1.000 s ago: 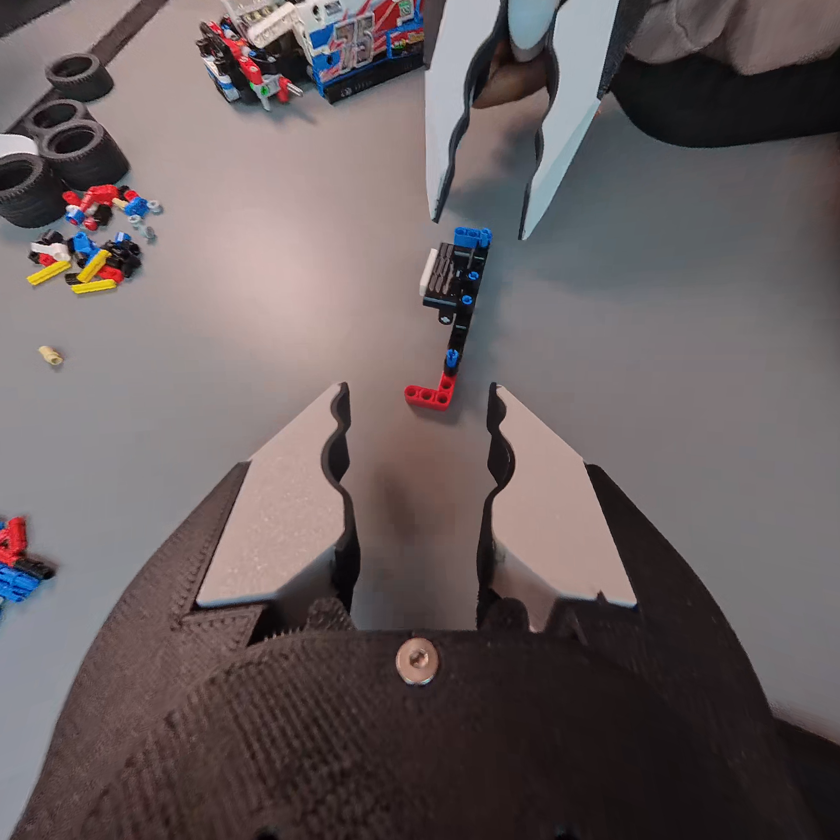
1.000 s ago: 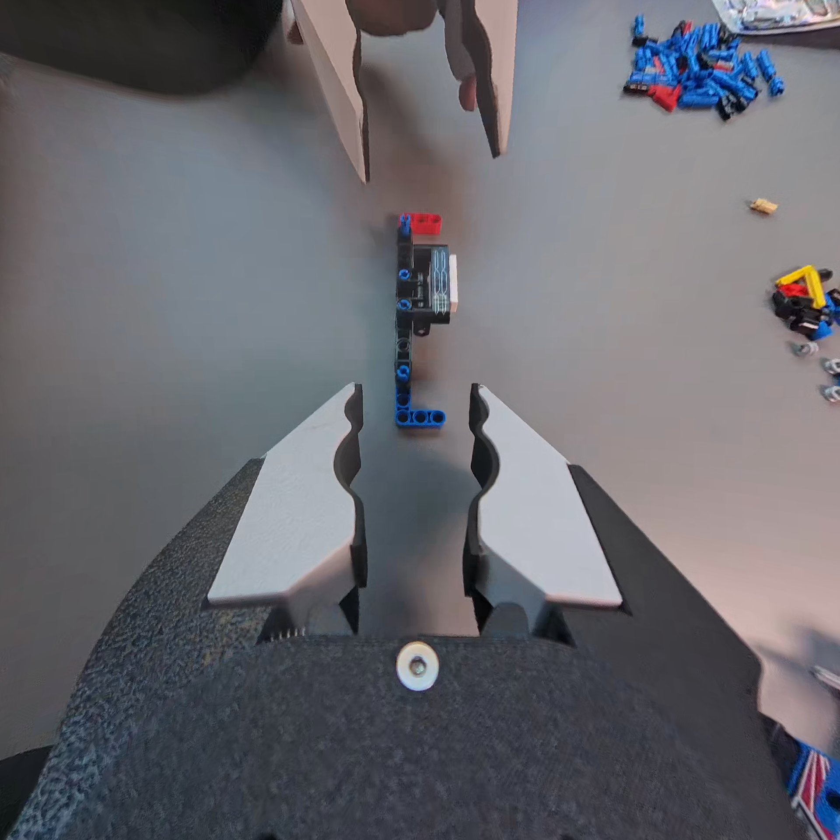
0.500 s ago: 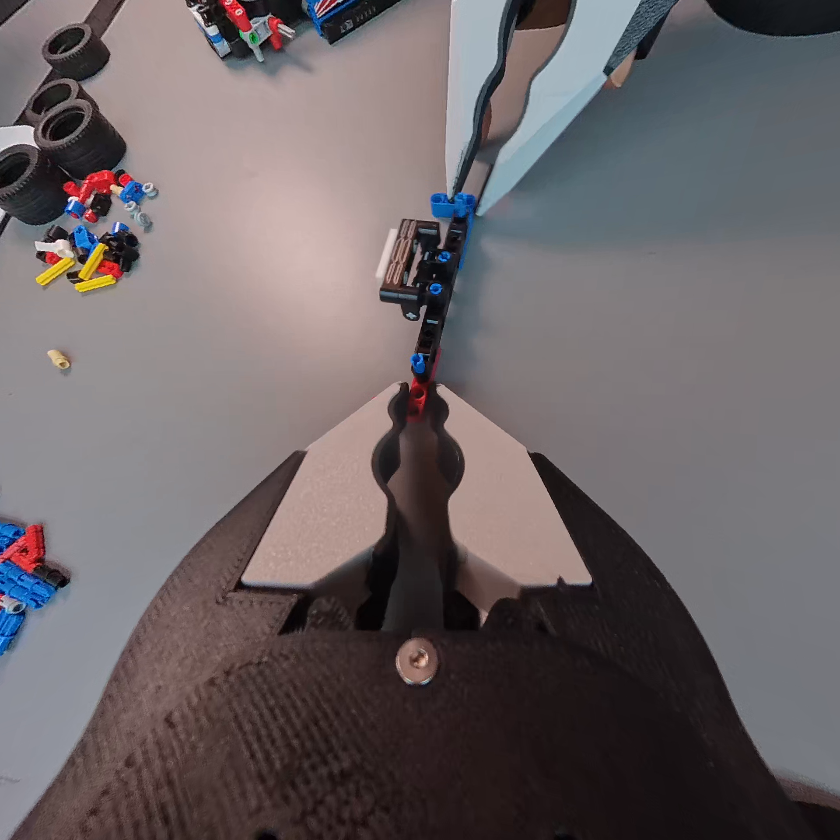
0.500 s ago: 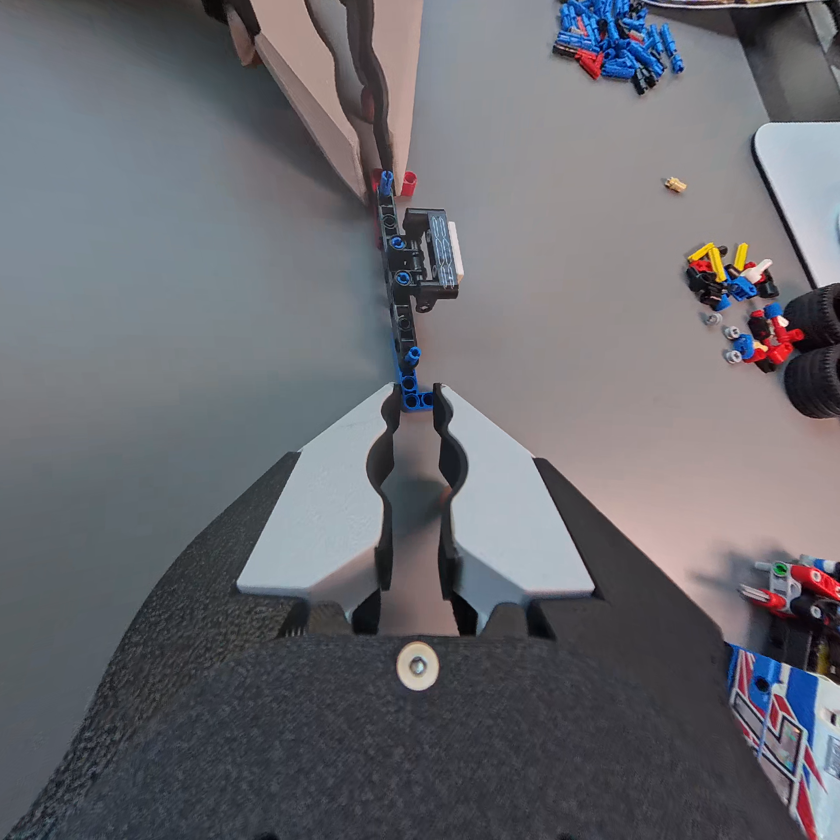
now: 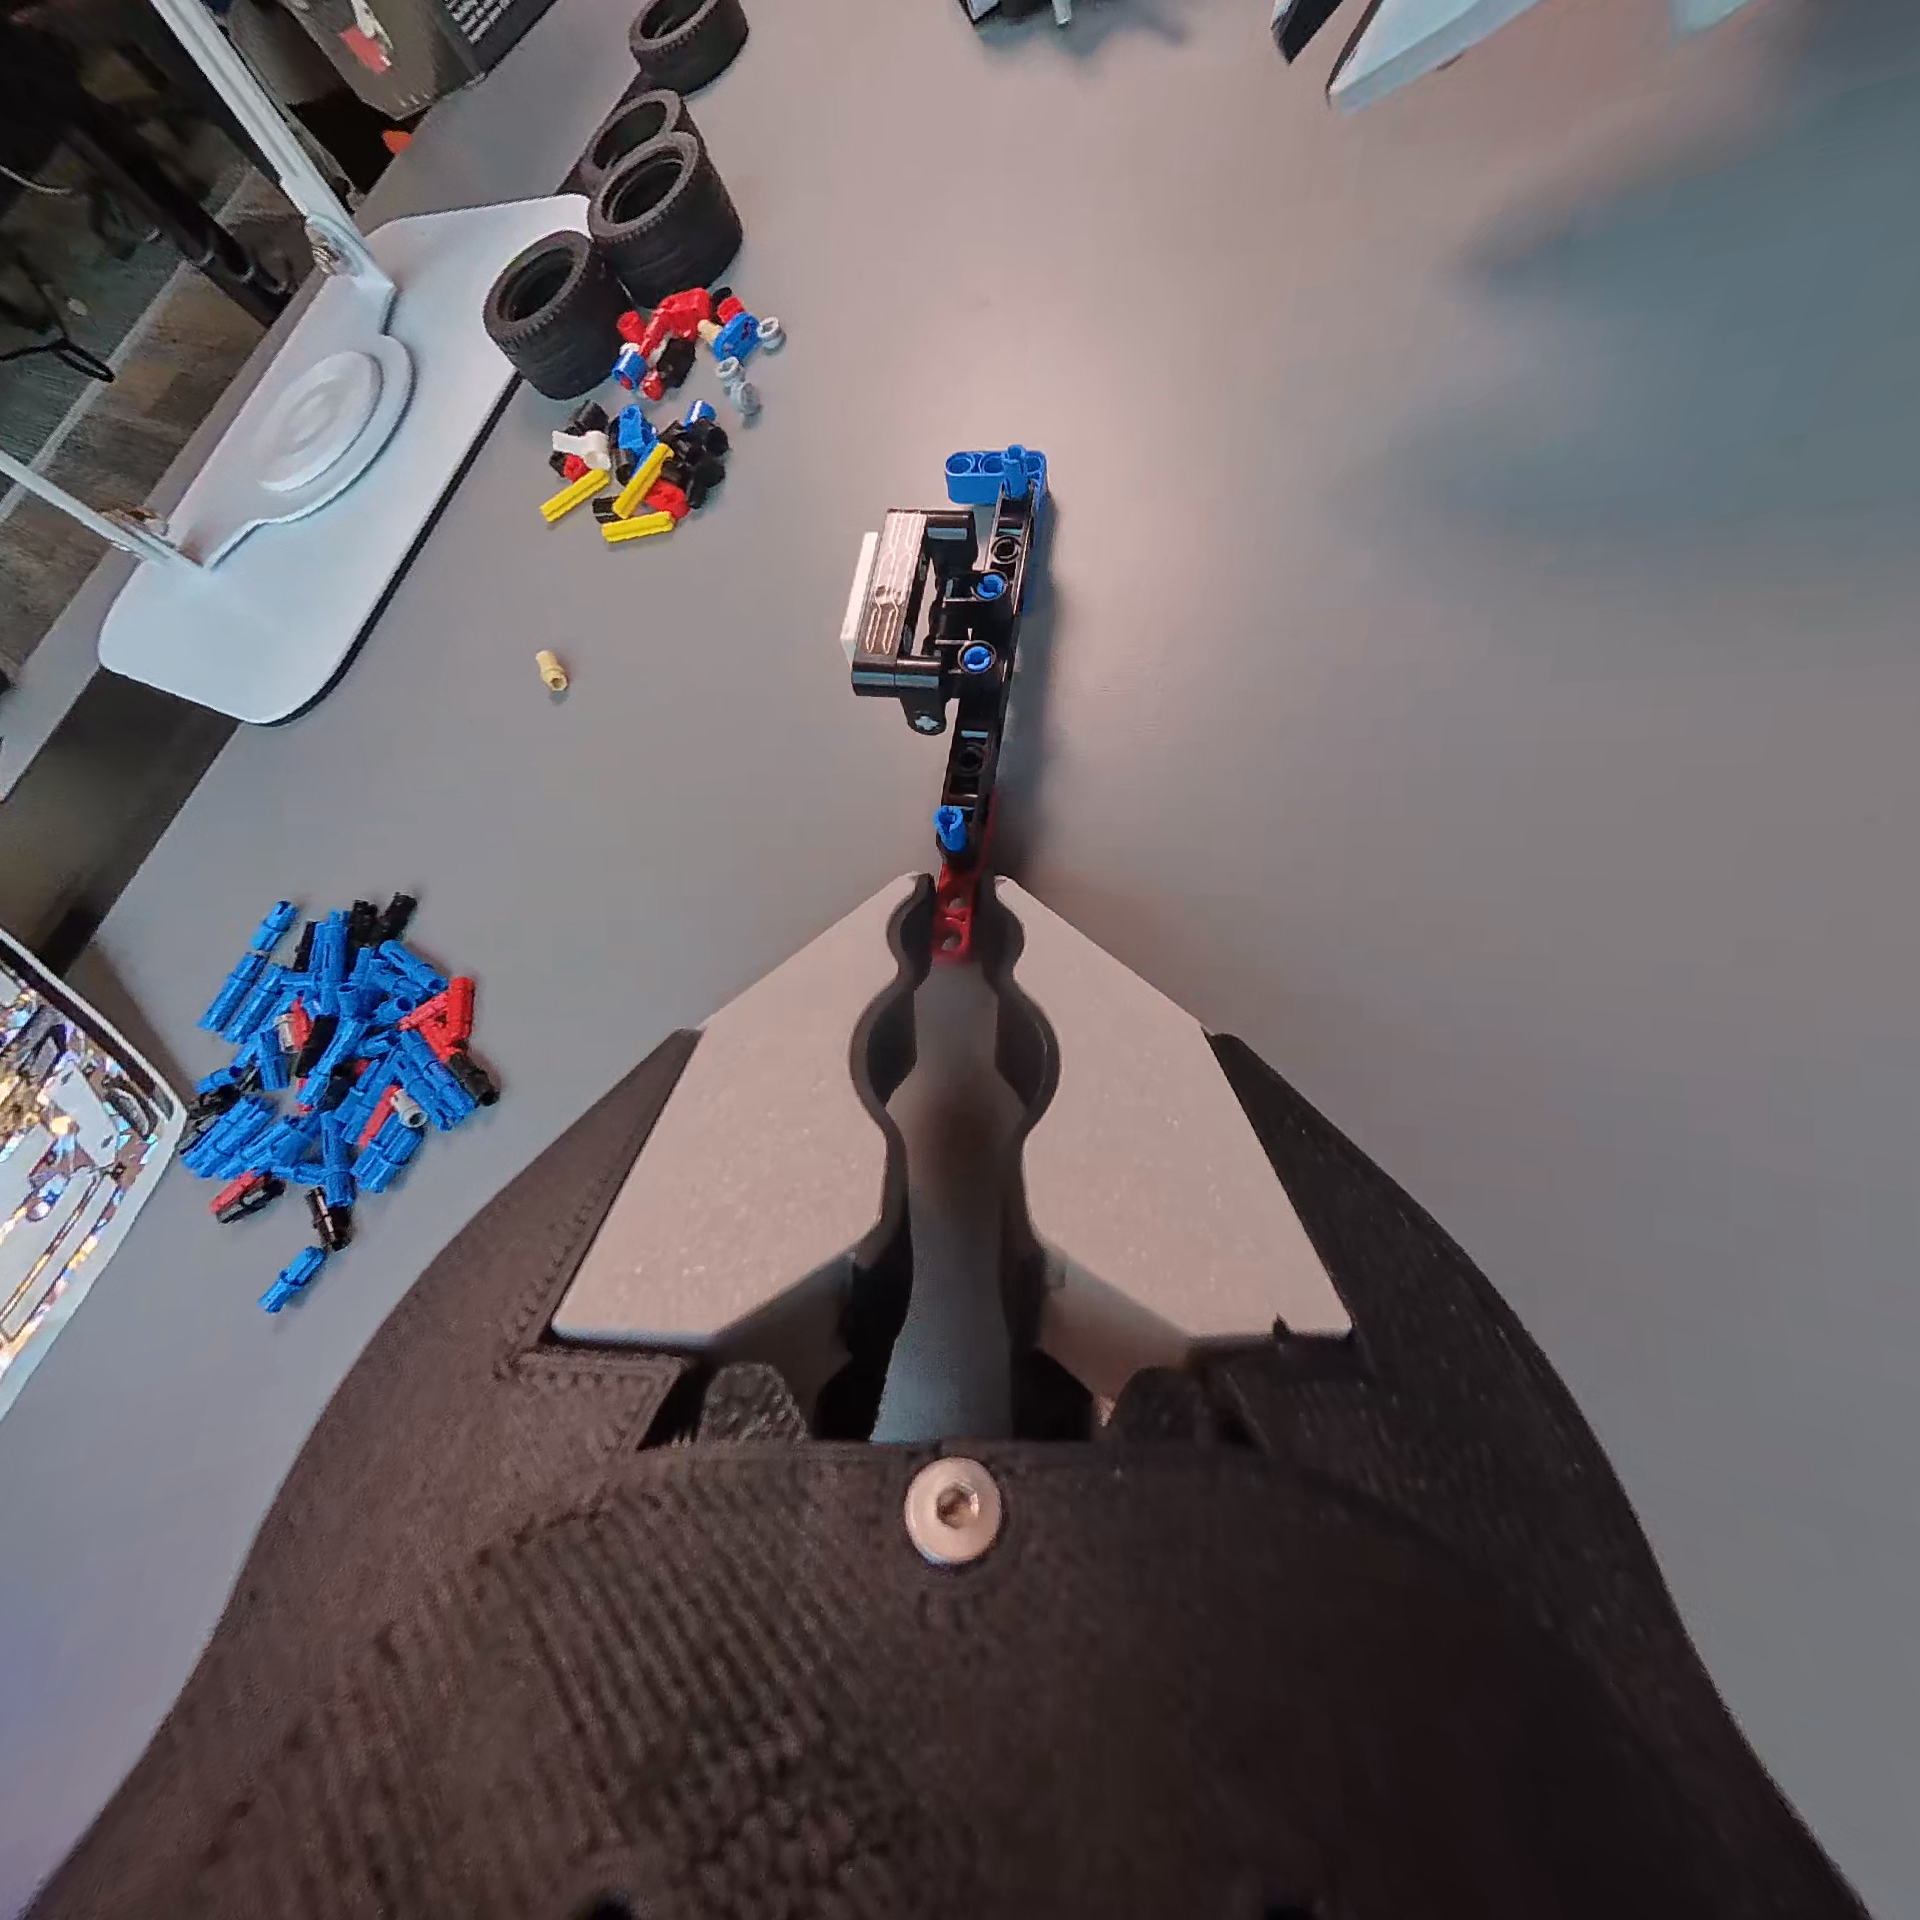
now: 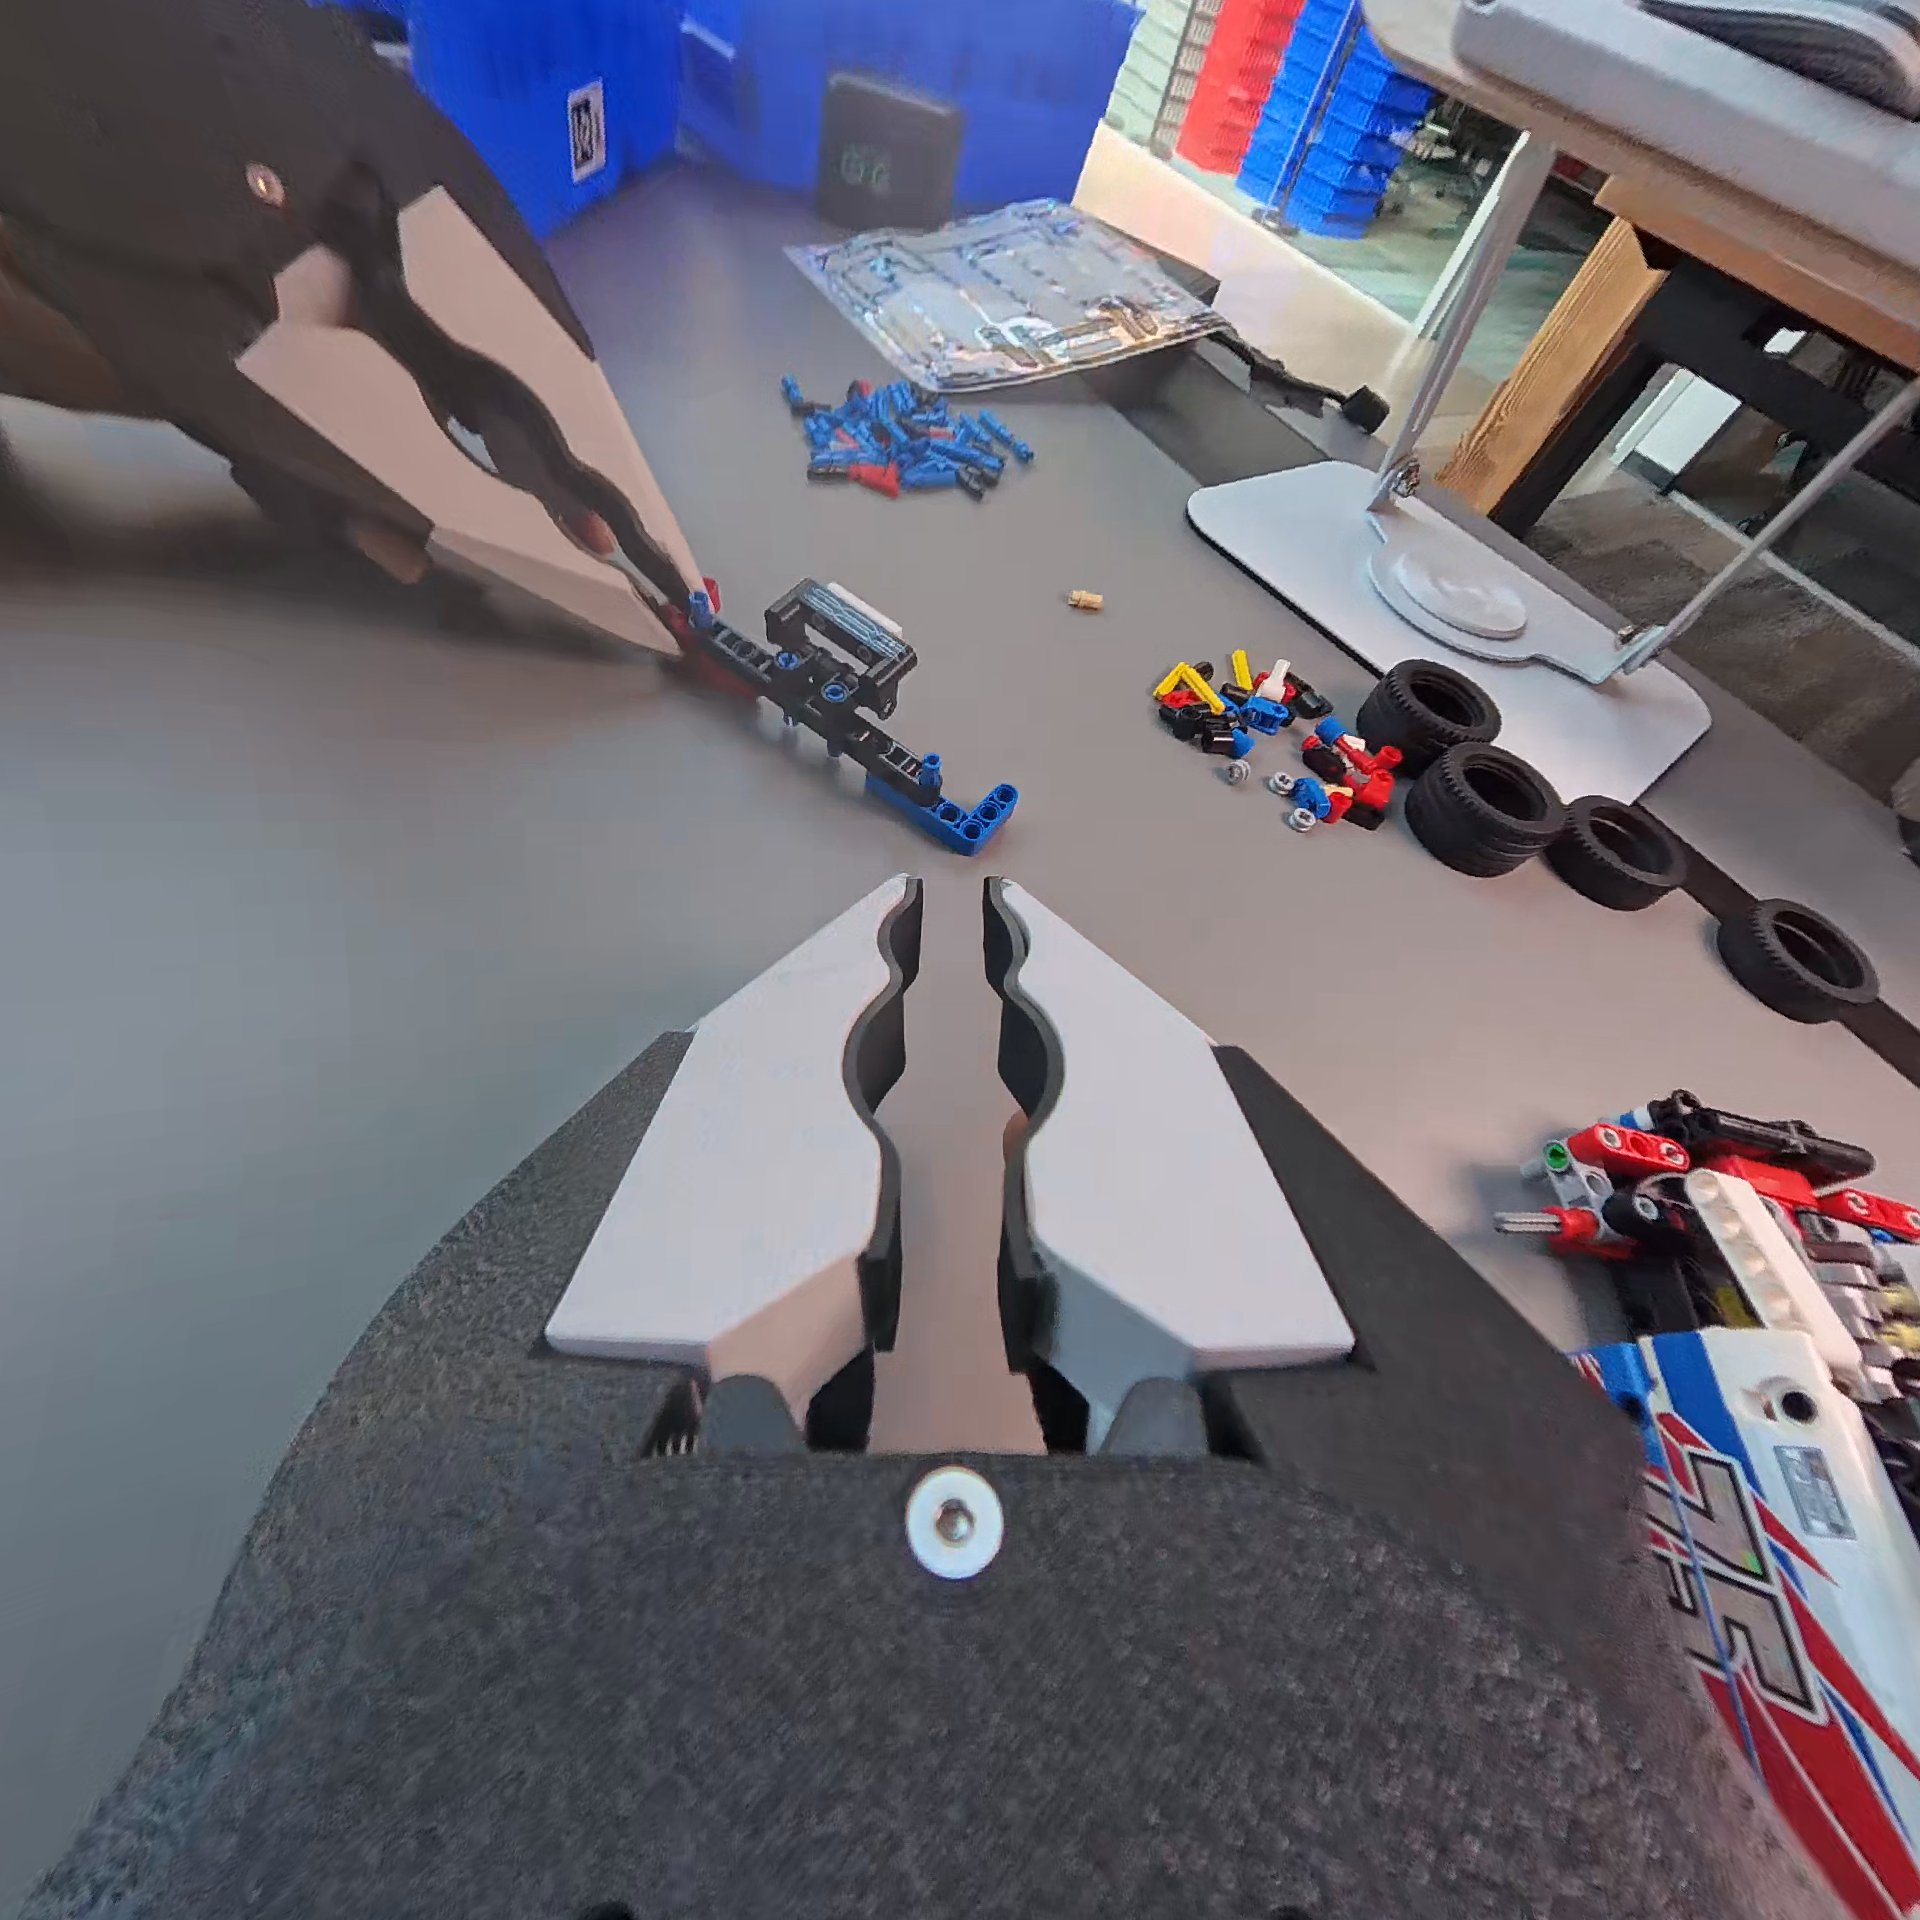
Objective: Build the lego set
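A long black lego assembly point(image 5: 977, 644) lies on the grey table, with a blue L-beam point(image 5: 992, 473) at its far end and a red beam point(image 5: 954, 920) at its near end. My left gripper point(image 5: 956, 883) is shut on the red beam, and both pads press its sides. The right wrist view shows the same grip at the left gripper point(image 6: 681, 623). My right gripper point(image 6: 953, 883) stands back from the blue L-beam point(image 6: 966, 816), which rests on the table. Its jaws are a narrow slit apart with nothing between them. One of its fingers point(image 5: 1382, 62) shows at the top of the left wrist view.
Black tyres point(image 6: 1475, 790) and a heap of small mixed parts point(image 6: 1247, 707) lie to the right. A pile of blue pins point(image 6: 904, 436), a plastic bag point(image 6: 997, 291) and a white stand base point(image 6: 1455, 582) are farther off. The built car body point(image 6: 1766, 1351) is near right. Spacing between my two grippers at the tips: around 15 cm. To reach the built car body point(image 6: 1766, 1351) in a straight line is about 15 cm for my right fingers, about 30 cm for my left.
Both grippers closed on the assembly's ends. The blue L-beam then left the right grasp, and the right gripper drew back and up. The left gripper keeps hold of the red end.
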`<state>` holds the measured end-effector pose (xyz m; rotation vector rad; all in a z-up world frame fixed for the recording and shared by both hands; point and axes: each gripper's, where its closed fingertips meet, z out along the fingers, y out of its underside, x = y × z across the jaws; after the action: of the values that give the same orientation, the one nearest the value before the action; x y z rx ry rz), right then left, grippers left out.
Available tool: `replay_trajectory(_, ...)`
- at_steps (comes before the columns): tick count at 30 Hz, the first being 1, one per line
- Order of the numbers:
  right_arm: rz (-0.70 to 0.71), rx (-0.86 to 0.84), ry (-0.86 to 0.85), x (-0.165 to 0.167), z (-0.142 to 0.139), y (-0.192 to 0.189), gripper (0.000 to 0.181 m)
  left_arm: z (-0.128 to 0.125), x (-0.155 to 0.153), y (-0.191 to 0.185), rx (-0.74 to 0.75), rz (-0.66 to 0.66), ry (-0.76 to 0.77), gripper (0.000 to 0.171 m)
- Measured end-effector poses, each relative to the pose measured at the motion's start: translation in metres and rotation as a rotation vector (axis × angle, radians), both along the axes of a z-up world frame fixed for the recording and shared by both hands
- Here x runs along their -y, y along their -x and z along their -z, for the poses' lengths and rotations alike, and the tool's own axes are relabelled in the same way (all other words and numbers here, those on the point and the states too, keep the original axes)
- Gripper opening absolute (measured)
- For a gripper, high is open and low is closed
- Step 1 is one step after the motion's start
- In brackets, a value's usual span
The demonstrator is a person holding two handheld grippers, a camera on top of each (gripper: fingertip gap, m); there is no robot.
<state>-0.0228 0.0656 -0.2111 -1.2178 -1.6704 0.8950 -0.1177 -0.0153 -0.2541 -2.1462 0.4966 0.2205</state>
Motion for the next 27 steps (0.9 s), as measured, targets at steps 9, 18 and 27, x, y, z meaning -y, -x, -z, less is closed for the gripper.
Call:
replay_trajectory(9,0.079,-0.138,0.144,-0.015,-0.024,0.0,0.007,-0.026,-0.007,0.045,0.073,-0.198,-0.159,0.02)
replay_trajectory(18,0.121,-0.124,0.169,-0.031,-0.03,-0.005,0.036,-0.035,-0.008,0.025,0.228,-0.127,-0.192,0.044)
replay_trajectory(27,0.212,-0.268,0.217,-0.049,-0.056,-0.009,0.063,-0.032,-0.01,0.016,0.191,-0.095,-0.18,0.047)
